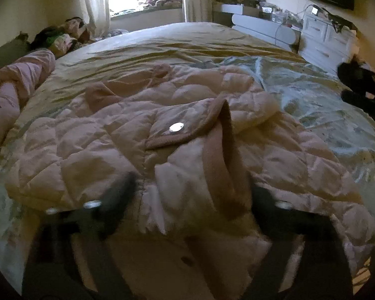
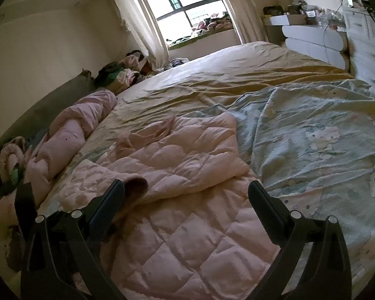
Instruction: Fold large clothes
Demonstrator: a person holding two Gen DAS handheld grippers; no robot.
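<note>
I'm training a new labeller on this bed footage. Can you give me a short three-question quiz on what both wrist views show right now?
1. True or false: the left gripper has its jaws shut on the pink quilted coat.
2. Multiple choice: what lies beside the coat, on the side toward the white drawers? A) a blue patterned sheet B) a red towel C) a laptop
3. Fill in: the shiny round thing on the coat's flap is a ____.

Key:
1. False. Both the left and the right gripper are open, with the coat between the jaws.
2. A, the blue patterned sheet.
3. Snap button.
</note>
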